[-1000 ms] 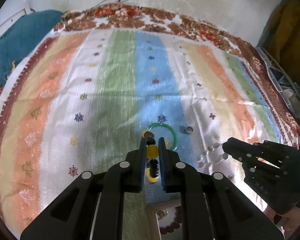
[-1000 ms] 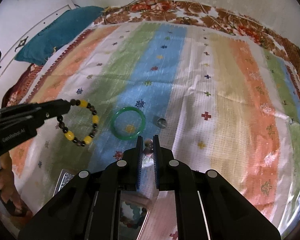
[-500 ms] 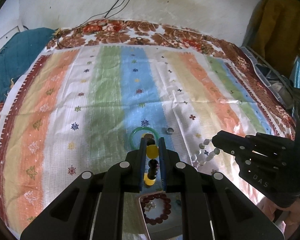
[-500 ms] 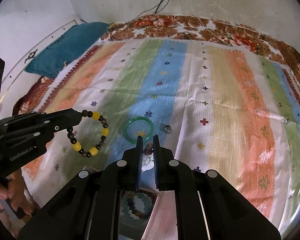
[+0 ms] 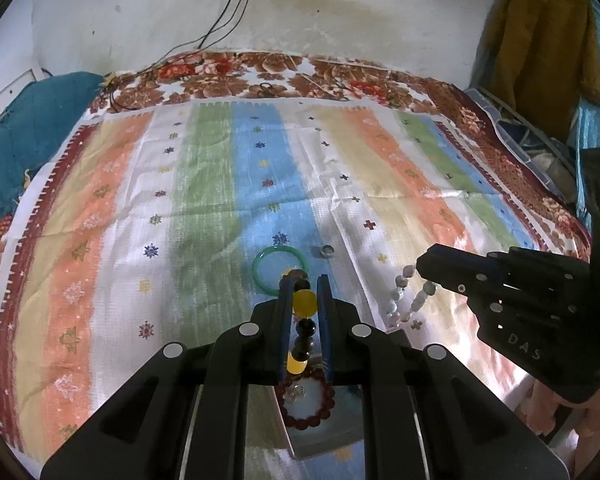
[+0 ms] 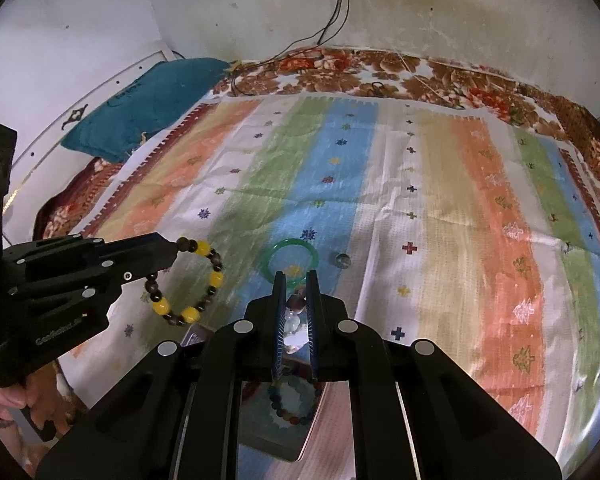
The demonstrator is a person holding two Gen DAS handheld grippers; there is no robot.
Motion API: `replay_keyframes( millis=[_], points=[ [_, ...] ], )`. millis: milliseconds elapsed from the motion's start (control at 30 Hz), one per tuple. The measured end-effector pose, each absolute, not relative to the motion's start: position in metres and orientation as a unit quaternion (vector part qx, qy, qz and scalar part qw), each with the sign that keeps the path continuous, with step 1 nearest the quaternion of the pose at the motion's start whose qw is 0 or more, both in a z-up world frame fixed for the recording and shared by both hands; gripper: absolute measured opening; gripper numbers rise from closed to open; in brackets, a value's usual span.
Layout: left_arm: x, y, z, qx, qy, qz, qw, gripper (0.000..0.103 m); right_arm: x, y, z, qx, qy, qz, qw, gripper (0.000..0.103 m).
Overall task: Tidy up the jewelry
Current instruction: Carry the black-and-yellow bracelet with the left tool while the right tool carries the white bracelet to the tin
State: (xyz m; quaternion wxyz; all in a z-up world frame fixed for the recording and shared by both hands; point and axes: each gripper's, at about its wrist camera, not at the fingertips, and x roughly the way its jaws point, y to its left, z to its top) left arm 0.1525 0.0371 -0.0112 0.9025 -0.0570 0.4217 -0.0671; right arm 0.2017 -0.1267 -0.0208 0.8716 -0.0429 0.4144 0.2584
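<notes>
My left gripper (image 5: 303,280) is shut on a black-and-yellow bead bracelet (image 5: 304,308), which hangs above the striped cloth (image 5: 204,208). In the right wrist view the same bracelet (image 6: 188,284) dangles as a loop from the left gripper (image 6: 172,246). My right gripper (image 6: 296,278) is shut on a pale bead bracelet (image 6: 294,322); the left wrist view shows that bracelet (image 5: 406,298) drooping from the right gripper (image 5: 420,266). A green bangle (image 5: 280,270) and a small ring (image 5: 327,251) lie on the cloth just beyond both grippers.
An open shiny box (image 5: 300,446) sits under the grippers at the bed's near edge, with a red-brown bead bracelet (image 5: 308,400) and a multicolour one (image 6: 296,400) inside. A teal pillow (image 5: 28,136) lies far left. Clothes (image 5: 540,48) hang at right. A person's hand (image 6: 4,396) grips the left handle.
Both grippers have risen and drawn back toward the near edge, each carrying its bracelet. The bangle and ring look farther away, and more of the box shows below.
</notes>
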Motion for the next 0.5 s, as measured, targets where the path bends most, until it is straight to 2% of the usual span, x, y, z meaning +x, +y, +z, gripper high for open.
replay_keyframes(
  millis=[500],
  points=[
    [0.117,0.025,-0.009,-0.044,0.419,-0.089,0.903,0.012,0.166,-0.128,-0.017,-0.045,0.407,0.274,0.870,0.011]
  ],
)
